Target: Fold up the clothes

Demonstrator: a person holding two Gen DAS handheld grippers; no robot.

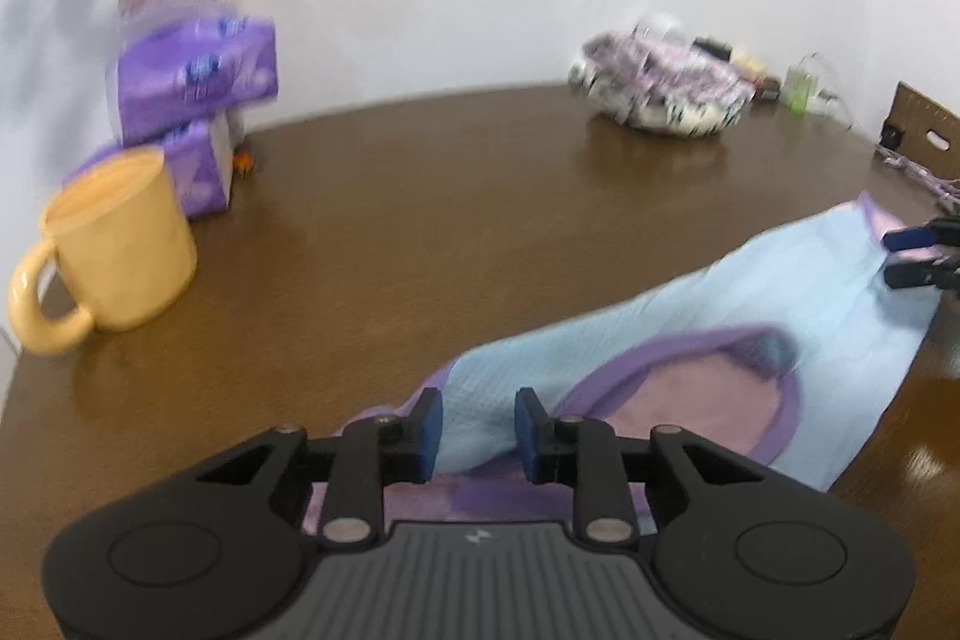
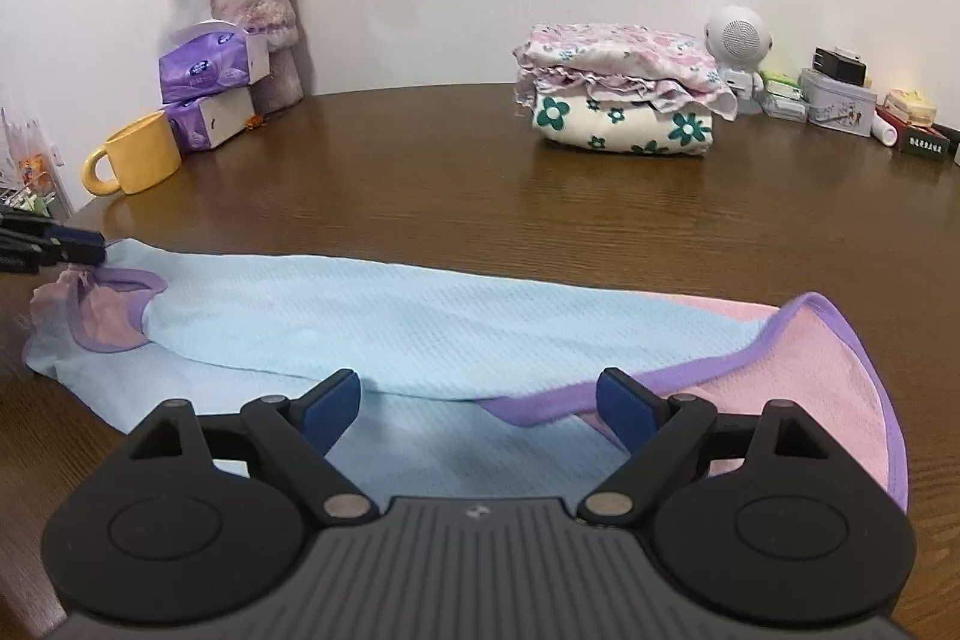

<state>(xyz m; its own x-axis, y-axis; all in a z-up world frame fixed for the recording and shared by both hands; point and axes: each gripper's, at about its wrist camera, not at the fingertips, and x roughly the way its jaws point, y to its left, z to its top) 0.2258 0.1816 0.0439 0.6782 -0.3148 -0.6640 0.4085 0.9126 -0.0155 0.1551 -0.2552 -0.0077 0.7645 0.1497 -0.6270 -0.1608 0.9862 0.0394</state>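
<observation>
Light-blue garment [image 2: 360,316] with purple hem and pink inside, spread in a long band across the brown table [image 2: 450,172], on the near side of the yellow mug [image 2: 141,154] and stretching away from it to the right.

At the garment end closer to the mug: left gripper [image 1: 478,418], held slanting down toward the table. Stands narrow, pads [image 1: 429,430] pressing a raised fold of the blue cloth from both sides, beside the purple-edged opening.

At the garment end far from the mug: right gripper [image 2: 480,400], also slanting down, low over the cloth. Stands wide apart, one finger over the blue part, the other over the purple hem; grips nothing, cloth only lying under the gap.

Behind the mug, against the wall: purple tissue packs [image 2: 207,67] and a vase [image 2: 258,10] of dried flowers. Far to the right of the mug: a stack of folded clothes [image 2: 624,100].
</observation>
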